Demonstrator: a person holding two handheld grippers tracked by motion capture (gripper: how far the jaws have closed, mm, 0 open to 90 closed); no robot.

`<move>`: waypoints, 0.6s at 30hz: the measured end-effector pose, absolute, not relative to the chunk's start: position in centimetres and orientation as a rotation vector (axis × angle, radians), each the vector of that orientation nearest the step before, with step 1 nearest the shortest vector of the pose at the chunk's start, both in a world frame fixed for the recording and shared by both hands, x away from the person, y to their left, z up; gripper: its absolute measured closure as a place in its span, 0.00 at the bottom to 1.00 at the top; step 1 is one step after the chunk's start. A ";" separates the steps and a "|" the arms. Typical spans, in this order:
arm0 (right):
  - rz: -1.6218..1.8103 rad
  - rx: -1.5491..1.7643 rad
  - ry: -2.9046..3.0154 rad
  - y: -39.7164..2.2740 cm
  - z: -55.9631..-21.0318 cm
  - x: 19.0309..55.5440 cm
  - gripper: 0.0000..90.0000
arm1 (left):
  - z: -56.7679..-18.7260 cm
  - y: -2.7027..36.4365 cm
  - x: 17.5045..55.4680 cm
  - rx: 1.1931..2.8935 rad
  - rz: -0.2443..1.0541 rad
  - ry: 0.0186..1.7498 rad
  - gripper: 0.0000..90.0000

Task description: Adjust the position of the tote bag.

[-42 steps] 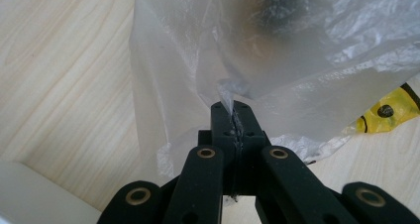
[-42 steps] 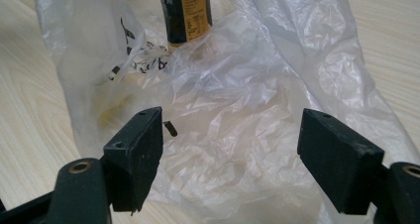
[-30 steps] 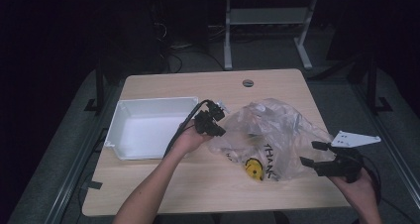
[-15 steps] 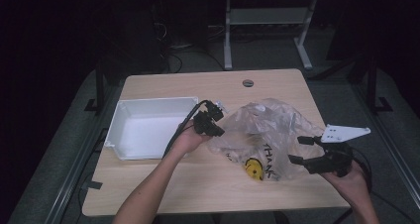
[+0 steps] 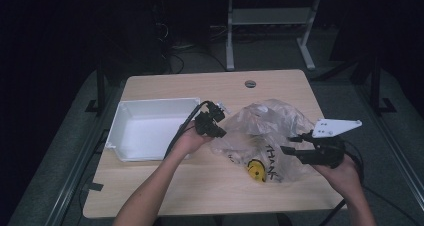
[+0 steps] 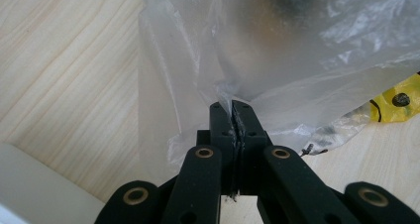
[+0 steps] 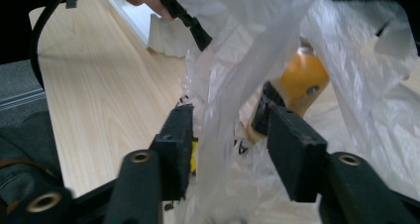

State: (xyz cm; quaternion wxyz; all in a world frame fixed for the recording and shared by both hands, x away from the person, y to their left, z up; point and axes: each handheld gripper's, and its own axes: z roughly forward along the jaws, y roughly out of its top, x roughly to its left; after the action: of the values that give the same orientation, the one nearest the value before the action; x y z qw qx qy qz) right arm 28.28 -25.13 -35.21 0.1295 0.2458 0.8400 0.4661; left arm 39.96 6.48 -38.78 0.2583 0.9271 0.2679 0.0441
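A clear plastic bag [image 5: 265, 136] lies crumpled on the right half of the wooden desk [image 5: 200, 186], with black handwriting on its near side and a yellow smiley print [image 5: 256, 169] at its near edge. Seen through the film in the right gripper view, an orange bottle with a dark label [image 7: 289, 97] sits inside the bag.

The left tool [image 5: 216, 122] sits at the bag's left edge, and in the left gripper view its jaws are pressed together on a pinch of the film [image 6: 233, 110], which is lifted off the desk there. The hand holding it [image 5: 187, 141] rests just to the right of the tray, and its cable runs back along the forearm.

The right tool [image 5: 295, 145] is at the bag's right side, pointing left into it, with its grey three-cornered plate on top. Its jaws have just been closing and now stand about half apart. In the right gripper view a loose strip of the bag [image 7: 228, 120] hangs between the two pads [image 7: 178, 140], and I cannot see either pad pressing on it. The right hand [image 5: 342, 173] sits near the desk's right edge.

To the left of the bag, a white rectangular plastic tray [image 5: 125, 131] stands on the desk. At the far edge of the desk is a round cable port [image 5: 250, 83].
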 end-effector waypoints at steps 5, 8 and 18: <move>1.362 0.693 2.432 -24.5 -35.0 28.4 0.83 | -38.4 6.8 39.6 2.510 0.130 0.714 0.95; 1.369 0.679 2.410 -23.9 -34.6 28.4 0.94 | -37.6 7.1 39.2 2.500 0.149 0.699 0.89; 1.359 0.667 2.423 -22.2 -34.8 29.2 0.98 | -34.9 8.2 37.9 2.435 0.154 0.672 0.68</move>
State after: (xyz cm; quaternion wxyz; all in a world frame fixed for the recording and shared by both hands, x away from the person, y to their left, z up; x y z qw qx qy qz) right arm 29.25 -22.18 -34.82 0.1418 0.2312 0.8394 0.4710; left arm 37.95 8.19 -34.86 0.3009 0.9176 0.2531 0.0580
